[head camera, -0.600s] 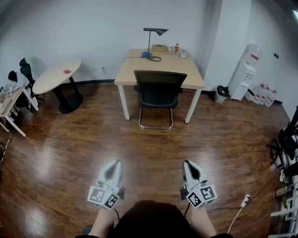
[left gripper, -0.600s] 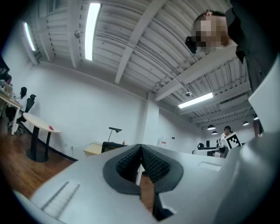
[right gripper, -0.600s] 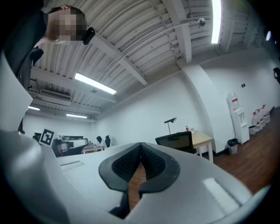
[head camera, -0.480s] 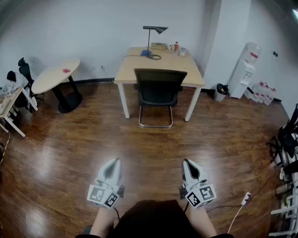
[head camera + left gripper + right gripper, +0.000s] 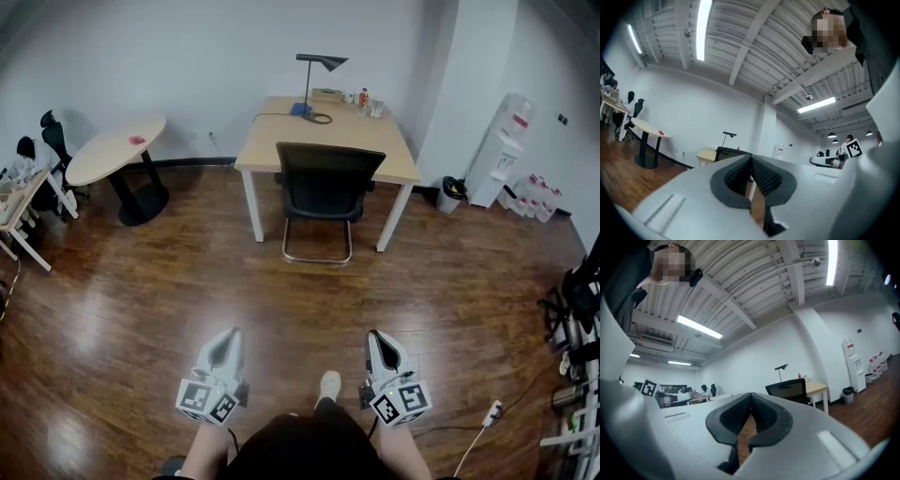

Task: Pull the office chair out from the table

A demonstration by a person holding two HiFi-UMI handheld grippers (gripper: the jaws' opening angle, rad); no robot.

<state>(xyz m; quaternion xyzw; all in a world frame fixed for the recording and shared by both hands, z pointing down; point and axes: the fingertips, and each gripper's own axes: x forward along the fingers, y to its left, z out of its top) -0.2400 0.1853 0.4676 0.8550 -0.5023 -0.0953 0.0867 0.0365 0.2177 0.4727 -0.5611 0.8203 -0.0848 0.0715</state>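
A black office chair [image 5: 325, 192] with a chrome sled base is tucked under the near side of a light wooden table [image 5: 327, 136] at the far wall. In the right gripper view the office chair [image 5: 787, 390] shows far ahead; in the left gripper view only its back edge [image 5: 725, 151] peeks over the jaws. My left gripper [image 5: 226, 343] and right gripper [image 5: 380, 342] are held low in front of me, well short of the chair, level, both shut with nothing between the jaws. One shoe tip [image 5: 329, 383] shows between them.
A black desk lamp [image 5: 314, 82] and small bottles stand on the table. A round table [image 5: 117, 150] sits at the left, a water dispenser [image 5: 504, 145] and bin [image 5: 451, 193] at the right. Wooden floor [image 5: 281, 300] lies between me and the chair.
The whole view has shifted slightly: chair and table sit a little closer and to the right. A shoe tip has appeared between the grippers. Both grippers keep their pose and stay shut.
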